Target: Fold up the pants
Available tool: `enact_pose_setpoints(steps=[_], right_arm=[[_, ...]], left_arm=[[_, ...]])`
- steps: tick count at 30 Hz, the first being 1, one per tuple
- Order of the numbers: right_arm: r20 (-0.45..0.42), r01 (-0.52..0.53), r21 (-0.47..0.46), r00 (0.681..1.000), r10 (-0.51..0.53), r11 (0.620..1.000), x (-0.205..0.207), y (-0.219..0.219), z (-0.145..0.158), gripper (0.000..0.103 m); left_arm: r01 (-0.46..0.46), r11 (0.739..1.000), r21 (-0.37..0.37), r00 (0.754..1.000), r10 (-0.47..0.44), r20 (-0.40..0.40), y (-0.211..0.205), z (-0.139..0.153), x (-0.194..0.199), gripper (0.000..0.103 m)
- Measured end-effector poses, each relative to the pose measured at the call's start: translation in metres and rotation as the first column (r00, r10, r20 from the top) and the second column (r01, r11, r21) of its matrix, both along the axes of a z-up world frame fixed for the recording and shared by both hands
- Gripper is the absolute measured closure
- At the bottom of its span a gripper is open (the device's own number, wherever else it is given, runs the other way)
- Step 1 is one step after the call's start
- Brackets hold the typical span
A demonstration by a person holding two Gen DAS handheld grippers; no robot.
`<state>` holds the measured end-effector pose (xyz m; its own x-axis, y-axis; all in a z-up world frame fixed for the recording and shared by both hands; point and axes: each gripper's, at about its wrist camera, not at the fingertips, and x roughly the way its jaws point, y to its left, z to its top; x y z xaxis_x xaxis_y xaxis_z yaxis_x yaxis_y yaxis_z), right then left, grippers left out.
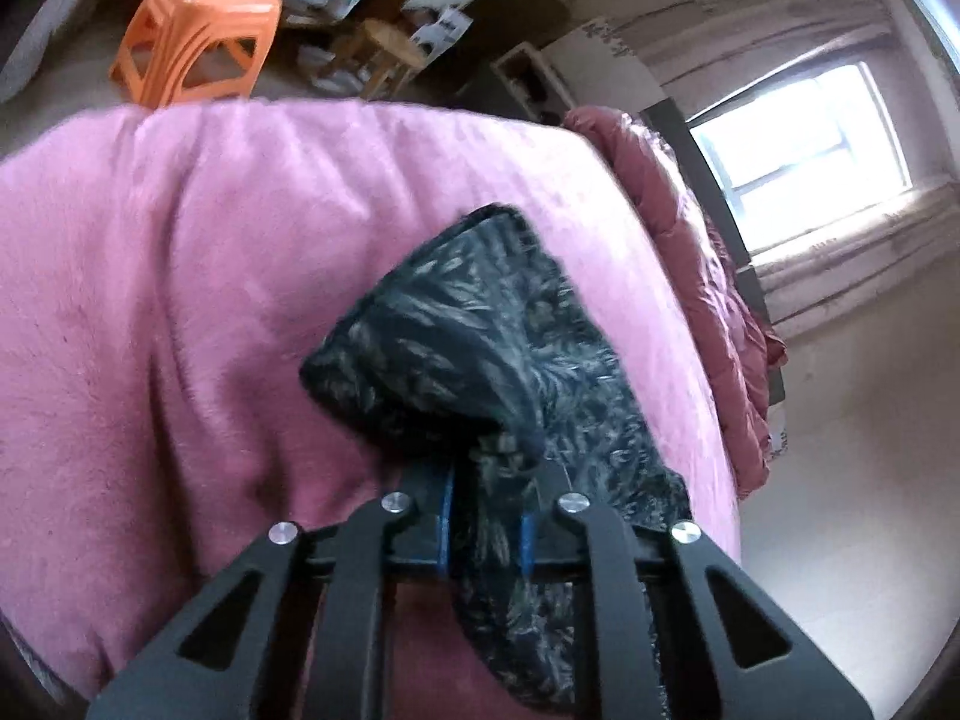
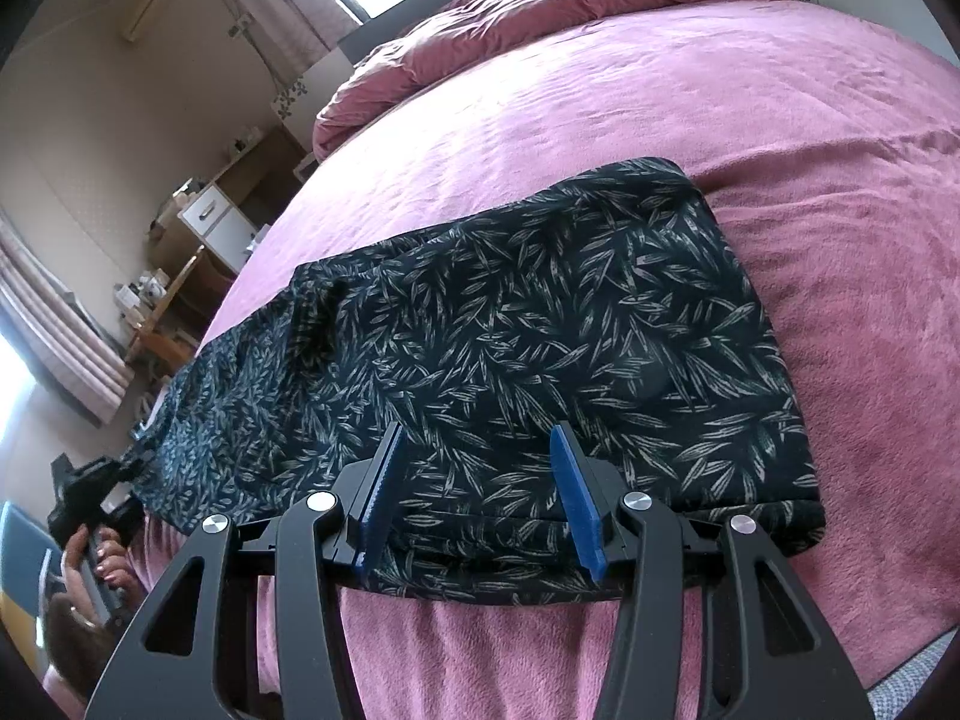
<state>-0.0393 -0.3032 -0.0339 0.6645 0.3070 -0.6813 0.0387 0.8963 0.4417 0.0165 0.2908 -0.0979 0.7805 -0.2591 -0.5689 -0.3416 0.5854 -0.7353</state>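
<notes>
The pants (image 2: 510,348) are lying across the pink bed (image 2: 780,150), and the left hand-held gripper (image 1: 486,519) is clenching their bunched leg end, probably to carry it over, while the right hand-held gripper (image 2: 474,498) is straddling the near edge, spread, gripping nothing

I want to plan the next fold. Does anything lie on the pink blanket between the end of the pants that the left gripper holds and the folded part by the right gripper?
Nothing visible. The left gripper pinches the pants; only bare pink blanket surrounds them. The right gripper is open.
</notes>
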Motion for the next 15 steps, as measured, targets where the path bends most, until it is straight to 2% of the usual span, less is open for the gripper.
enact_pose_setpoints(steps=[5, 8, 11, 15], right_arm=[[0.005, 0.003, 0.006, 1.0, -0.003, 1.0, 0.0, 0.001, -0.001, 0.054], [0.028, -0.002, 0.033, 1.0, 0.001, 0.999, -0.003, 0.001, 0.003, 0.047], [0.069, 0.01, 0.032, 0.998, -0.012, 0.999, -0.007, 0.0, 0.009, 0.047], [0.116, 0.033, 0.076, 0.992, -0.041, 0.997, -0.014, -0.006, 0.016, 0.047]], left_arm=[[0.026, 0.995, 0.094, 0.996, -0.034, 0.08, -0.022, 0.041, 0.003, 0.092], [0.069, 0.982, 0.177, 0.986, -0.094, 0.139, -0.046, 0.073, 0.005, 0.092], [0.134, 0.944, 0.301, 0.959, -0.2, 0.199, -0.084, 0.109, 0.003, 0.092], [0.242, 0.869, 0.431, 0.902, -0.365, 0.231, -0.144, 0.141, 0.007, 0.092]])
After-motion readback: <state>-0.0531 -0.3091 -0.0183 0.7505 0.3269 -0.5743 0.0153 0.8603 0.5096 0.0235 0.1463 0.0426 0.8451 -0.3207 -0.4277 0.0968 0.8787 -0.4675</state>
